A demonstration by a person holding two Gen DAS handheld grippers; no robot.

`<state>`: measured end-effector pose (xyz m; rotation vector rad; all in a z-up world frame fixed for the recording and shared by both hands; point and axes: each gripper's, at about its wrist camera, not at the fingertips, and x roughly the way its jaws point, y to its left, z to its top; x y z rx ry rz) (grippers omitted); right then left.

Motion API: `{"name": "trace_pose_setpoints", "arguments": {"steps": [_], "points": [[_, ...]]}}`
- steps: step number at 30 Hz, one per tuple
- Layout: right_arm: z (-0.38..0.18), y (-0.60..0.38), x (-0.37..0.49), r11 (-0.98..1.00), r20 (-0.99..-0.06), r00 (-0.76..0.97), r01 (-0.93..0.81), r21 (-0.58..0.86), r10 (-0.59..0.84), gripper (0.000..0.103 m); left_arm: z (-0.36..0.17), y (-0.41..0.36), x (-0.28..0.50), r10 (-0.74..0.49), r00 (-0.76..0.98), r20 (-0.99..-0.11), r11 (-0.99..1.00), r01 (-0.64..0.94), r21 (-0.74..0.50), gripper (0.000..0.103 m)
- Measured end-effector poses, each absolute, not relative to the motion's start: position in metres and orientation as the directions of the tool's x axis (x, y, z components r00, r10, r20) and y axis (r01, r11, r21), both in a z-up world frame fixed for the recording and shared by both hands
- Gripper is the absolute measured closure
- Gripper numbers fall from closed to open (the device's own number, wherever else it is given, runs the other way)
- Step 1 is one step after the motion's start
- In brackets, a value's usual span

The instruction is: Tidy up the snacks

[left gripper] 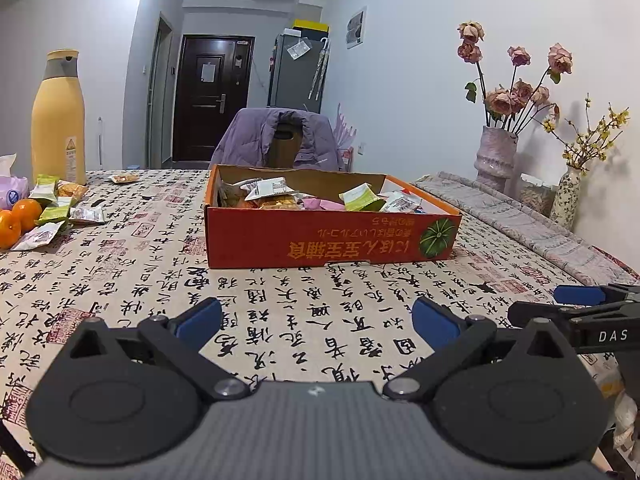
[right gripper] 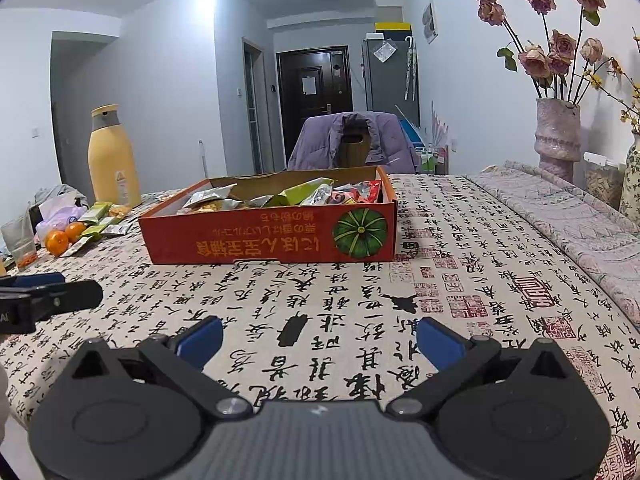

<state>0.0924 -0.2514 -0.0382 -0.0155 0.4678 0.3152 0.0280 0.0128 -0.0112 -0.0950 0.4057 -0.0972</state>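
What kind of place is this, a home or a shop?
Most likely a home, a dining area in a flat: a table with a calligraphy tablecloth, a jacket over a chair, a fridge by the entrance door.

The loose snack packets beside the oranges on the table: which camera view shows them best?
The left wrist view shows the loose snack packets best: nearer, larger, individually distinguishable beside the oranges. In the right wrist view the same packets are smaller, farther and partly overlapping.
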Motion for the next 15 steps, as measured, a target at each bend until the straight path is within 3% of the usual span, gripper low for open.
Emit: {"name": "trace_pose_setpoints", "arguments": {"steps": [15], "points": [[-0.0382, -0.2513, 0.0928, 0.951, -0.449, 0.843, -0.304, 0.055, 0.296, 0.0, -0.0105, 0.0112, 0.0263, -0.122, 0.915, -0.386, 0.99, 0.087, -0.108, 0.0]]}}
